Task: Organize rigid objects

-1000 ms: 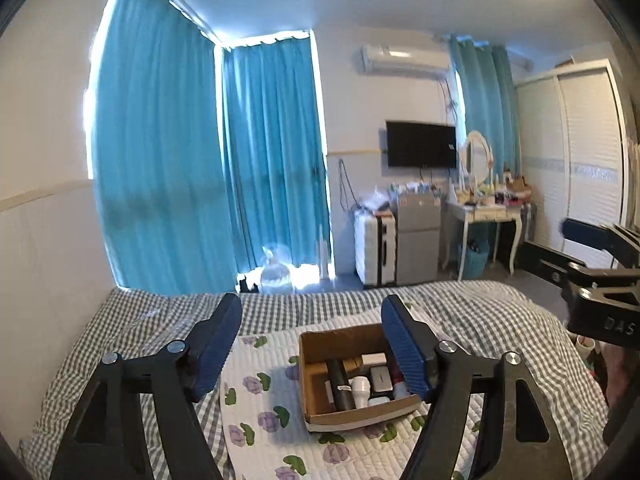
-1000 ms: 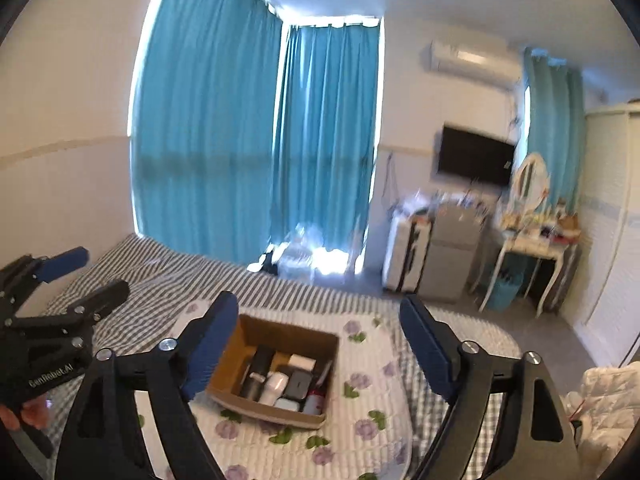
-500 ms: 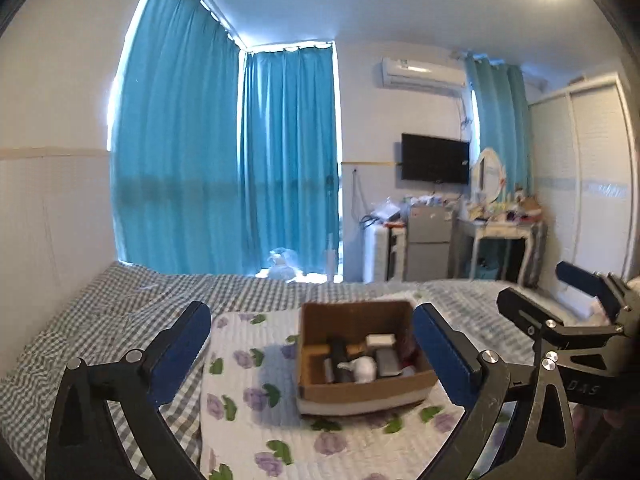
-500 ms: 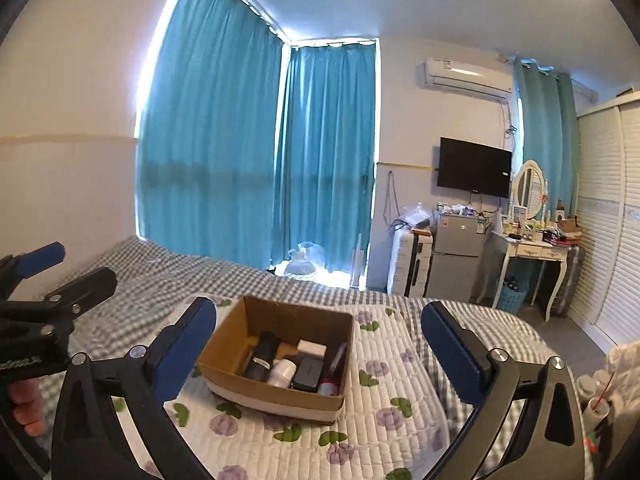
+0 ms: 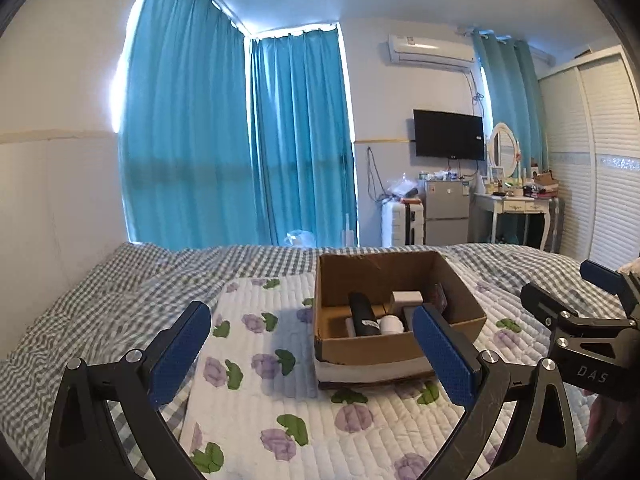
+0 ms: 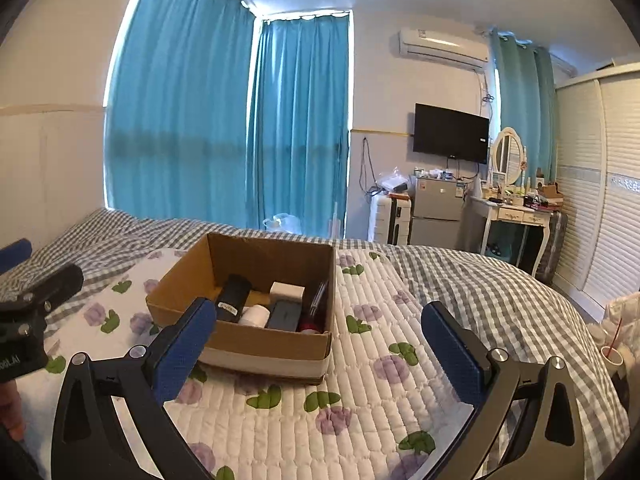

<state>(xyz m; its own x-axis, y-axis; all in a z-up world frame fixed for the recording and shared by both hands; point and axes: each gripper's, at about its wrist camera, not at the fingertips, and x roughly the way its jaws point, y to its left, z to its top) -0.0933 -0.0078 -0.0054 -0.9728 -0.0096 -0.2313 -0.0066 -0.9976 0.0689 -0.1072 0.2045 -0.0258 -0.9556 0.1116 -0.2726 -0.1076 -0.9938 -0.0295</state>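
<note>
Both claws, left claw (image 5: 310,350) and right claw (image 6: 320,346), spread and empty; cardboard box (image 6: 256,344) ahead corrals loose items on the bed (image 6: 460,280).

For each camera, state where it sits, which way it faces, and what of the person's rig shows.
Left wrist: on the left gripper, facing across the bed toward the cardboard box, jaws open; the right gripper shows at right.
Right wrist: on the right gripper, facing the same box, jaws open; the left gripper shows at left.
Shared: box, floral quilt, curtains, TV.
</note>
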